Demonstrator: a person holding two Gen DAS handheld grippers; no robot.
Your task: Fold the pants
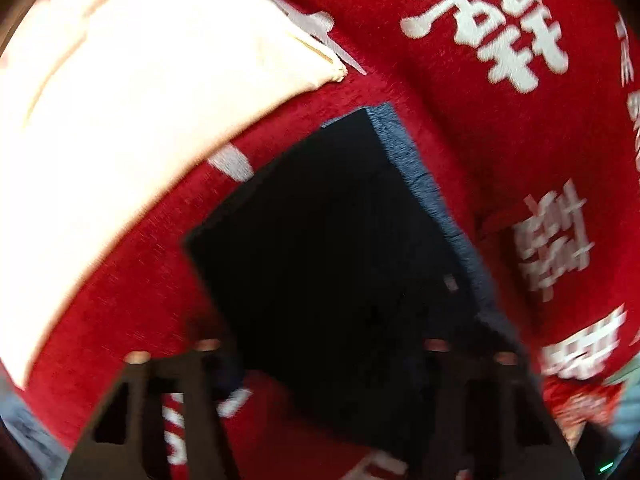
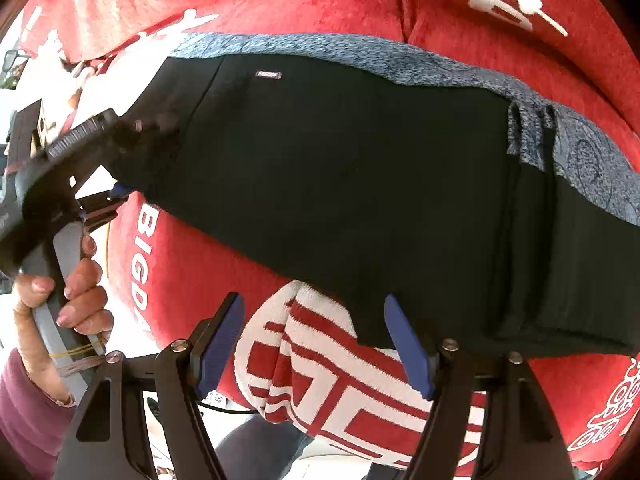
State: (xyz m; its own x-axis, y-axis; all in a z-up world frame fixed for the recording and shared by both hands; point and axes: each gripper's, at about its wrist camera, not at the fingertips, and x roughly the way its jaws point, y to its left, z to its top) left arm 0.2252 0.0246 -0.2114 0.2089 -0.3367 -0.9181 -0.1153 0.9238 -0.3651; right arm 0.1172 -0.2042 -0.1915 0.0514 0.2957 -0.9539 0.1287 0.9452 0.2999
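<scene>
Two tools over black pants (image 2: 340,184) on red blanket (image 2: 280,8), left tool (image 2: 120,128) at nine o'clock clamped on pants' end (blurred), right tool (image 2: 316,344) at six o'clock, jaws apart, gripping nothing.

Left wrist view is all motion smear, so the left gripper (image 1: 320,364) fingertips get lost against the black pants (image 1: 340,248). In the right wrist view the pants (image 2: 360,184) run off the right edge, and the small tag (image 2: 269,75) up top is too tiny to read.

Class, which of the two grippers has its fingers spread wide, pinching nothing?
The right gripper: its blue-padded fingers stand wide apart over the red blanket, while the left gripper is closed on the end of the black pants.
</scene>
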